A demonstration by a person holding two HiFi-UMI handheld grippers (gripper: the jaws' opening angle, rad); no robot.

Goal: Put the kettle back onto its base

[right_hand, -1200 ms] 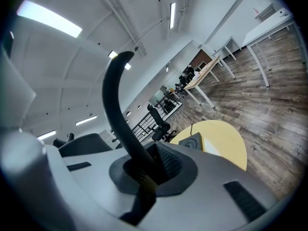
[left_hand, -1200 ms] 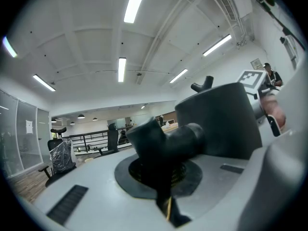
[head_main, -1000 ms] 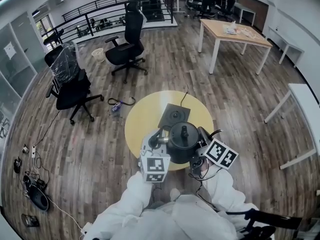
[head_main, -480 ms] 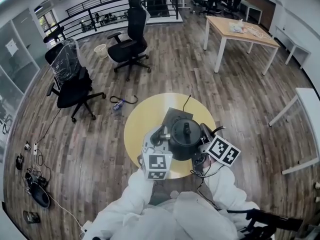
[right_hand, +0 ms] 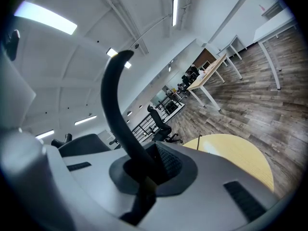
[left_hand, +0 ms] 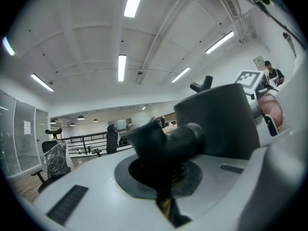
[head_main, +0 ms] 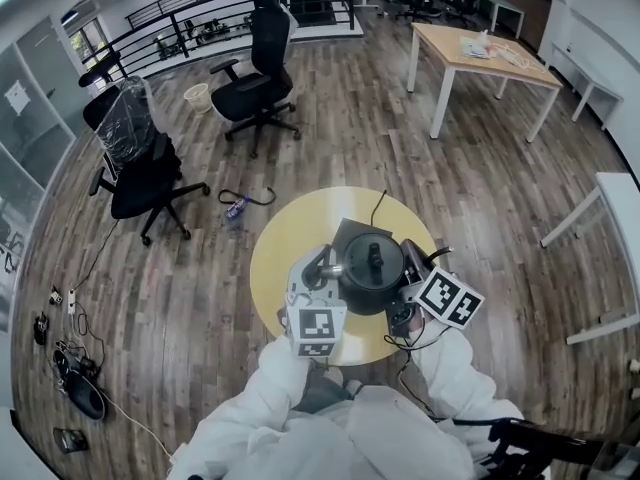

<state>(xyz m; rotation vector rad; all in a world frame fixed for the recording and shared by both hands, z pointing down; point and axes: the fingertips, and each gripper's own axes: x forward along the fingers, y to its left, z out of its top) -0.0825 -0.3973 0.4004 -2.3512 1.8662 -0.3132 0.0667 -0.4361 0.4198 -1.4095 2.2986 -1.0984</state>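
The kettle (head_main: 370, 273) stands upright, lid knob up, with its spout (head_main: 330, 269) toward 9 o'clock and its handle (head_main: 408, 260) toward 3, so its long axis runs 9-to-3 in the head view. The left gripper (head_main: 326, 272) is clamped on the spout and the right gripper (head_main: 411, 272) on the handle, with the body between them. The kettle sits over the yellow table (head_main: 285, 243) and covers the 6 o'clock part of the base (head_main: 345, 231); whether they touch I cannot tell. Both white sleeves (head_main: 270, 388) reach in from 6 o'clock, and the grippers lie roughly level, pointing toward 12
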